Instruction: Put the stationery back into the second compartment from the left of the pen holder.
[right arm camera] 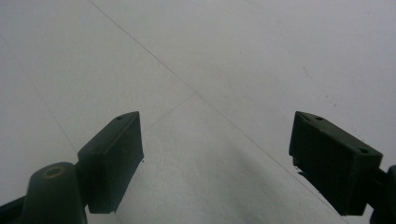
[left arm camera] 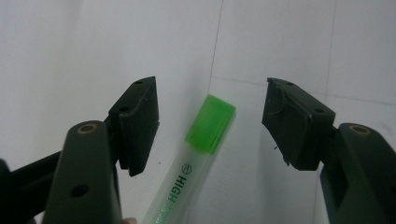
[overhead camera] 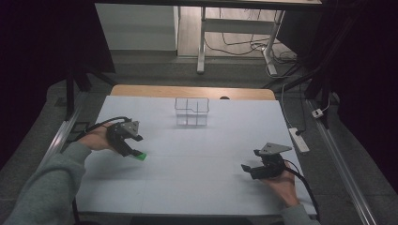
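White table (overhead camera: 187,178): a green-capped highlighter (left arm camera: 196,149) lies flat at about 9 o'clock, between the spread jaws of the left gripper (left arm camera: 210,121), touching neither pad. Right gripper (overhead camera: 247,169) at about 4 o'clock, low over bare table, jaws wide apart and holding nothing. Clear divided organizer (overhead camera: 191,111) stands at 12 o'clock near the far edge, well apart from both.

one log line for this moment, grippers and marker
left gripper: open, astride highlighter | highlighter: lying on table, green cap | right gripper: open, empty | clear organizer: empty
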{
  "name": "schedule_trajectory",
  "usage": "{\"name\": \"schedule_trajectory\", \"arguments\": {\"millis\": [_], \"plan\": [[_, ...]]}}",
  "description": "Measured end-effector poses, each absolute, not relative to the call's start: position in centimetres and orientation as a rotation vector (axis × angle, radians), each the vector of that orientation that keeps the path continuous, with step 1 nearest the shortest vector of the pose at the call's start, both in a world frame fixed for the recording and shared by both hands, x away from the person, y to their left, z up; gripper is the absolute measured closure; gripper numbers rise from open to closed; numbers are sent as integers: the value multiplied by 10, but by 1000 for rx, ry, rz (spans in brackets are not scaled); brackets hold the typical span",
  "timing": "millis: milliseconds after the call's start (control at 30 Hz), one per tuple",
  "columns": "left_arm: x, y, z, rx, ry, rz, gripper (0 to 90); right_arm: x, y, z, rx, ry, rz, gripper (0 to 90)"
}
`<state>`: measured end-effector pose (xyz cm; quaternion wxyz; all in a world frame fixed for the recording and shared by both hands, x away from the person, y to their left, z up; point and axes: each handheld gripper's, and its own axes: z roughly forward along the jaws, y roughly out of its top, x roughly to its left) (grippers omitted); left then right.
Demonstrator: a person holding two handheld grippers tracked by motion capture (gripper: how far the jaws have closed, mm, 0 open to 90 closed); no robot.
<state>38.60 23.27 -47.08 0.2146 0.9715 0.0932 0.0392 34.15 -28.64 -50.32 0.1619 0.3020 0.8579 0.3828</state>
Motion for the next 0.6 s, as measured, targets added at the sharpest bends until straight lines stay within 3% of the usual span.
{"name": "schedule_trajectory", "arguments": {"millis": [600], "plan": [[395,222,-496,2794,150,56,363,341,-286,-503,865,2450,1080,171]]}}
